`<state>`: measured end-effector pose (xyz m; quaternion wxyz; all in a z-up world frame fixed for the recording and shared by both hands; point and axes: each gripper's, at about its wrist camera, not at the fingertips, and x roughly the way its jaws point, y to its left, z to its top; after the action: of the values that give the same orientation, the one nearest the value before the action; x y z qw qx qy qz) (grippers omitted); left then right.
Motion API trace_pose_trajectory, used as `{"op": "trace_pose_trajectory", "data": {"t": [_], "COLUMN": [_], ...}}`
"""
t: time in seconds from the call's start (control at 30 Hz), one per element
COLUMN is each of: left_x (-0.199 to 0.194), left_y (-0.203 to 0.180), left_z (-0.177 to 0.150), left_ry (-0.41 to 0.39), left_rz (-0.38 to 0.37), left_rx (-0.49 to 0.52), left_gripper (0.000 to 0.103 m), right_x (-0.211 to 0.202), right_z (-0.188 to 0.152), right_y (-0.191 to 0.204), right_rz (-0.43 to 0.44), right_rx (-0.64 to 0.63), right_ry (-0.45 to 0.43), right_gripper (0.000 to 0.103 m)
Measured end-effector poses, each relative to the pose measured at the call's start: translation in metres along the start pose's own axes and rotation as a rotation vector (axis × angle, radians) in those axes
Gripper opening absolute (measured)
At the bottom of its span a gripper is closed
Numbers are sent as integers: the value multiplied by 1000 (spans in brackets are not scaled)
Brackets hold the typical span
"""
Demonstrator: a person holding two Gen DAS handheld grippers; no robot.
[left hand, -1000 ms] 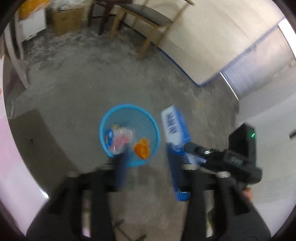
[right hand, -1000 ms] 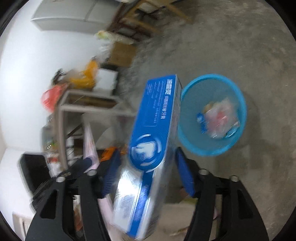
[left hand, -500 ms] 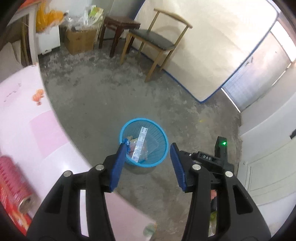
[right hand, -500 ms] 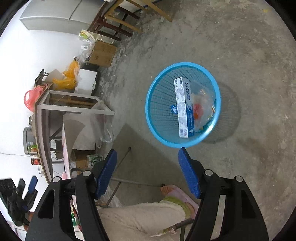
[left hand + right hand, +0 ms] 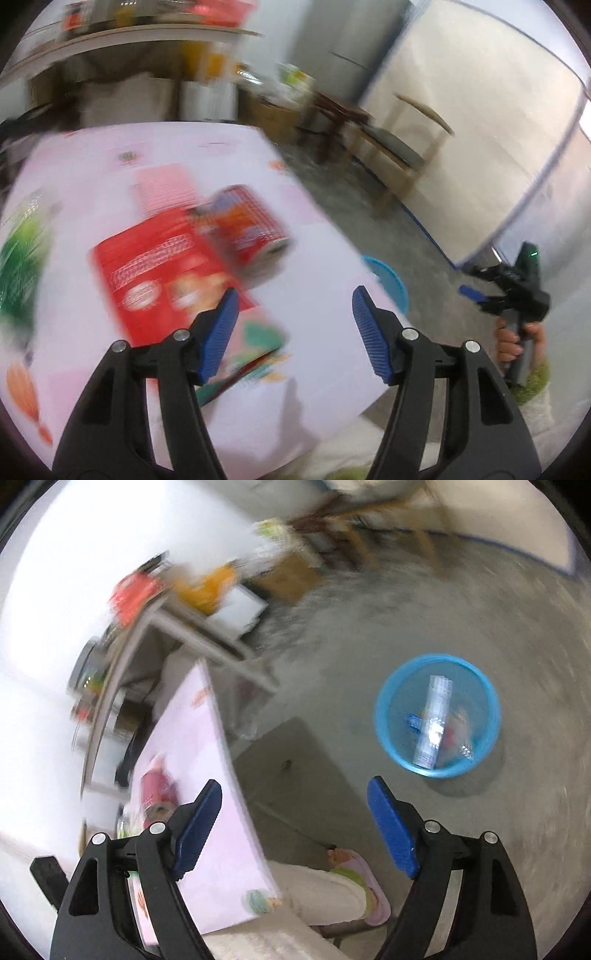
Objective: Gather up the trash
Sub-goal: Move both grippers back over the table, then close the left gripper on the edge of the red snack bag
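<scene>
With trash already lying in the blue basket (image 5: 438,716) on the floor, I judge the collection partly complete. Status as follows.

Deposited: a long white-and-blue box (image 5: 434,723) stands tilted inside the basket, with smaller wrappers beside it; these are too blurred to identify.

Remaining: on the pink table (image 5: 325,295), a red can (image 5: 251,229) lies on its side, touching or overlapping the upper corner of a flat red packet (image 5: 155,273); blur prevents a firmer reading. A green item (image 5: 18,266) sits at the table's left edge. I take all three to be trash yet to be collected, though I cannot confirm that the green item qualifies.

Left gripper (image 5: 291,328): my jaws are opening, with nothing between the pads. I am above the table, the left pad over the lower edge of the red packet, not touching it.

Right gripper (image 5: 295,830): jaws likewise opening and empty. It hangs over the table's edge and the floor, the basket well apart to its upper right. In the left wrist view the same tool appears at the far right, held in a hand (image 5: 517,338).

Likely next step: close on the red can or the red packet, then carry it to the basket just beyond the table's far edge.
</scene>
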<state>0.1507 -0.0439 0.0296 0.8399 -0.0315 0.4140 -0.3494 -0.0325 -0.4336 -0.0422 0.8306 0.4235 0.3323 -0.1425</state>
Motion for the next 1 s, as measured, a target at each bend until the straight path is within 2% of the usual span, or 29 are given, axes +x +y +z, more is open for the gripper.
{"op": "trace_pose_trajectory", "data": {"t": [0.1,0.23,0.37,0.4,0.43,0.47,0.63,0.73,0.93,1.0], "left_x": [-26,-44,-42,-39,-34,-31,-4,12,36,36], "left_y": [33,68,79,83,83,85,88,90,94,95], "left_z": [-21,-48,-64,-67,-67,-68,-60,-58,-65,-67], "left_ry": [-45,-56,-69,-74,-73,-67,-36,-8,90,83], "left_rz": [49,59,68,70,74,74,102,133,156,158], "left_rx": [-73,-155,-173,-174,-173,-168,-127,-112,-113,-106], "left_gripper": [61,61,61,59,50,45,22,11,3,3], "right_x": [10,34,65,75,84,95,146,167,194,198], "right_z": [0,-17,-43,-51,-56,-62,-78,-83,-89,-89], "right_y": [61,146,191,196,197,198,193,189,191,191], "right_rz": [62,194,285,285,278,264,224,196,175,194], "right_rx": [-137,-305,-365,-364,-361,-353,-282,-257,-242,-229], "right_ry": [21,110,231,264,285,314,429,468,525,533], "right_gripper": [81,81,81,81,81,81,62,59,54,52]}}
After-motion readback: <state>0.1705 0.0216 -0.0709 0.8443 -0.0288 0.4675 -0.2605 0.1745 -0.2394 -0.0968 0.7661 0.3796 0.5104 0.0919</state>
